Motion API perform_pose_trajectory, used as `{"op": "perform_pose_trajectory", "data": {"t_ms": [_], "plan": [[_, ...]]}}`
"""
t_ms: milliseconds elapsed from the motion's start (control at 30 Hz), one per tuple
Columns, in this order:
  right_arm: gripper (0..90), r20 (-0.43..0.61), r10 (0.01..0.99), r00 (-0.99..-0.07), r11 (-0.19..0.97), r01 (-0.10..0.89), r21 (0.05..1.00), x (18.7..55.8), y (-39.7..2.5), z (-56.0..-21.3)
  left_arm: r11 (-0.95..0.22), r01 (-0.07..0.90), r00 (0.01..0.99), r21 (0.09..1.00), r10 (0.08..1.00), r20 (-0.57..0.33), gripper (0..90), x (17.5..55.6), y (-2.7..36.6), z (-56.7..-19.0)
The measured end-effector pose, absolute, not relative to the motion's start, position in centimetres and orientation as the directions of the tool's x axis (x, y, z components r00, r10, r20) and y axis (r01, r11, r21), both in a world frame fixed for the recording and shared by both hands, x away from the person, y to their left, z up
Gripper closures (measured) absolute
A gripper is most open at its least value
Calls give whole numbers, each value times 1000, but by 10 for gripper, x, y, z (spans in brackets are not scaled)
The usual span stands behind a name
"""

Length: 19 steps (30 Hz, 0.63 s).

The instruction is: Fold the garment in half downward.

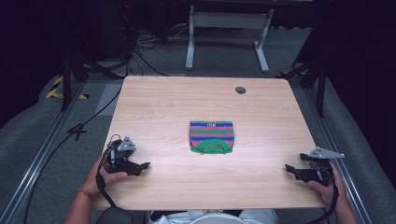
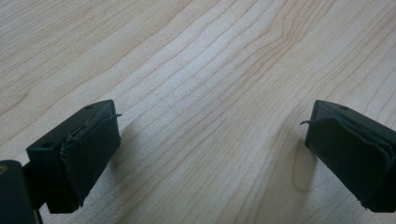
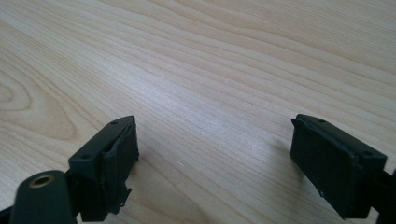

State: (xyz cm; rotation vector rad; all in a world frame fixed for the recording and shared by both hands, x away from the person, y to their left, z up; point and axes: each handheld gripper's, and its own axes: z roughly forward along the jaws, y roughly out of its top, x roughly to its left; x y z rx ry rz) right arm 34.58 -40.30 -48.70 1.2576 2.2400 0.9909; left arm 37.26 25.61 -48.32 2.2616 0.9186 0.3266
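Observation:
A small folded knit garment (image 1: 211, 136), striped pink, blue and green with a green neckline toward me, lies flat near the middle of the wooden table (image 1: 163, 107). My left gripper (image 1: 144, 166) rests low at the table's front left, held by a hand, well left of the garment. My right gripper (image 1: 290, 169) sits at the front right, also apart from the garment. In the left gripper view the jaws of that gripper (image 2: 210, 140) stand wide apart over bare wood. In the right gripper view its gripper (image 3: 215, 149) is likewise spread wide with nothing between the pads.
A round grommet hole (image 1: 240, 89) sits near the table's far edge. Cables (image 1: 140, 51) trail on the grey floor beyond, beside a white table frame (image 1: 229, 28). Metal rails (image 1: 42, 149) run along both sides of the table.

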Motion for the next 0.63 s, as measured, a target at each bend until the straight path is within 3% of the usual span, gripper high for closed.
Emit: {"op": "perform_pose_trajectory", "data": {"t_ms": [633], "plan": [[141,4,856,-517,350,584,733,347,-403,-487,-527,536,714,660,700,-20,29,373,255,-483]]}}
